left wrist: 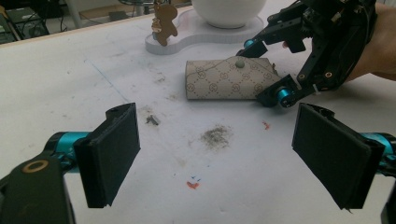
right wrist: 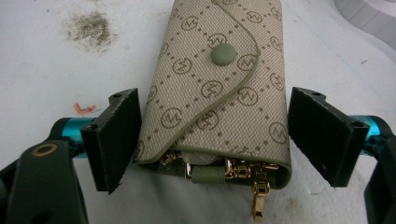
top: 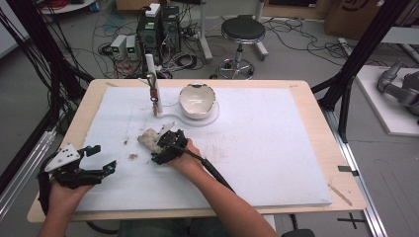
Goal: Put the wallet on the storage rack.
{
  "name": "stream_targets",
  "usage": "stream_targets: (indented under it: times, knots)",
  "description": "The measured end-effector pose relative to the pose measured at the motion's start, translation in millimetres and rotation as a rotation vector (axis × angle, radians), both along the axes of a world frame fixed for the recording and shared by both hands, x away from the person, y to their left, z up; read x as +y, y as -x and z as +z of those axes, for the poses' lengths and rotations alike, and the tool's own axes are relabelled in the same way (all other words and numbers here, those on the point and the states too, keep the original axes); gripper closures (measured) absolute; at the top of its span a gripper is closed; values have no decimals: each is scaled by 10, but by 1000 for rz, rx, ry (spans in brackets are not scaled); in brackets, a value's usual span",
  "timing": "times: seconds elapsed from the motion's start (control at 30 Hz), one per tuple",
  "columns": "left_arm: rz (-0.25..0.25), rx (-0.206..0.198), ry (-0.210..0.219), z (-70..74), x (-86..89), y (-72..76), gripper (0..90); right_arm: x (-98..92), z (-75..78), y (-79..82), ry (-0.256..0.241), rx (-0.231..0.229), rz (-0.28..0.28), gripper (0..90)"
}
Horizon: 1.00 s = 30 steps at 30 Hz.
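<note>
Left gripper (top: 101, 159): idling wide open over white mat (top: 276, 148). Right gripper (right wrist: 215, 135): jaws spread, straddling monogrammed key pouch (right wrist: 219, 88), one pad touching or just beside it.

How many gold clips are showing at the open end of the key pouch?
2 at least: one gold clip hangs out past the key pouch edge, another sits just inside; more may be hidden.

Lab: floor cables (top: 106, 29), computer towers (top: 159, 27), stool (top: 242, 37).
</note>
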<state>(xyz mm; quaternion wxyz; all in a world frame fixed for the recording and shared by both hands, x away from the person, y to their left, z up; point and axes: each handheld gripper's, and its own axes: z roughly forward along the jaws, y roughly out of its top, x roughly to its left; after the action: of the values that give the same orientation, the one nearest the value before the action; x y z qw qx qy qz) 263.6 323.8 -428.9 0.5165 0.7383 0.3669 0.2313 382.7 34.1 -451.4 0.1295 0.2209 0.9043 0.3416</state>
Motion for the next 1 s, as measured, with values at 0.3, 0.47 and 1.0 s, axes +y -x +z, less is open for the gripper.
stream_targets:
  times: [0.3,0.47,1.0]
  knots:
    - [0,1,1,-1,-10,0,150,-28,15,-16,-26,53,7,327]
    - [0,2,0,-2,-7,-3,150,-33,43,-4,-14,13,25,364]
    - [-18,3,0,-1,-50,-62,150,-306,350,45,-88,-42,20,375]
